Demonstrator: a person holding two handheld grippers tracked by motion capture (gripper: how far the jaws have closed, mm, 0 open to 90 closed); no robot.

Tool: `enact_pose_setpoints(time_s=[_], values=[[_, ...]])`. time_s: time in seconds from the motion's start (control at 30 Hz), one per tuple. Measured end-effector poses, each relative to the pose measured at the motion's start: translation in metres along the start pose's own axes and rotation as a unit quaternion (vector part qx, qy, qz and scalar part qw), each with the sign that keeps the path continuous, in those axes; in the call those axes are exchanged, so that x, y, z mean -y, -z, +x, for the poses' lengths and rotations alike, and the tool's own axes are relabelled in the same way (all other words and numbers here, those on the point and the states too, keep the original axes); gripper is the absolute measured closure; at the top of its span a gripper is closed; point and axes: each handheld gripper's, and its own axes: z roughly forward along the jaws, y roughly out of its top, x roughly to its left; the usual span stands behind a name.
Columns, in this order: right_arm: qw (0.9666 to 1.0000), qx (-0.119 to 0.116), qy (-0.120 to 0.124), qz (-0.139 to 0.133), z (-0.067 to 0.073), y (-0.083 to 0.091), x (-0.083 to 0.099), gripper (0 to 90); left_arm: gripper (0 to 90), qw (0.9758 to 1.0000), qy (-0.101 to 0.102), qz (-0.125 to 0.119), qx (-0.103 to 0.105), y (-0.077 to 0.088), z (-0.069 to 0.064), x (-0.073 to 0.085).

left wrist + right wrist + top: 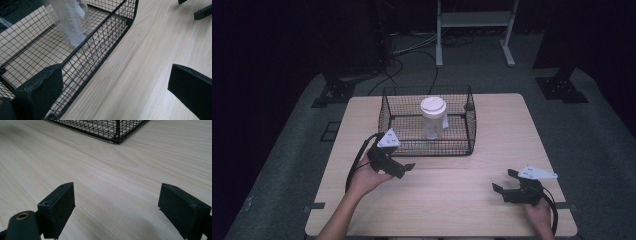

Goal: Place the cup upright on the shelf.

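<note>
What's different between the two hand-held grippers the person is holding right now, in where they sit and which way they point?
The left hand-held gripper sits just in front of the wire basket, near the clear lidded cup standing inside it; the right hand-held gripper is well away from the basket, near the table's front right corner. The left one points right along the basket's front wall; the right one points left, towards the table's middle. Both have jaws spread open, hold nothing, and carry a grey three-cornered plate.
</note>
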Motion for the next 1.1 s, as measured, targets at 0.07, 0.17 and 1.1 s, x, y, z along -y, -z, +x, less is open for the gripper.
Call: enact_pose_setpoints(time_s=[0.07, 0.17, 1.1], values=[[1.0000, 0.000, 0.000, 0.000, 0.000, 0.000, 0.000, 12.9, 0.0, 1.0000, 0.004, -0.002, 0.004, 0.000, -0.001, 0.003], [1.0000, 0.000, 0.000, 0.000, 0.000, 0.000, 0.000, 12.9, 0.0, 1.0000, 0.002, 0.001, 0.004, -0.002, -0.004, 0.008], [1.0000, 0.003, 0.004, 0.002, 0.001, 0.000, 0.000, 12.9, 0.0, 0.9992, 0.030, -0.013, 0.022, -0.002, -0.017, 0.049]])
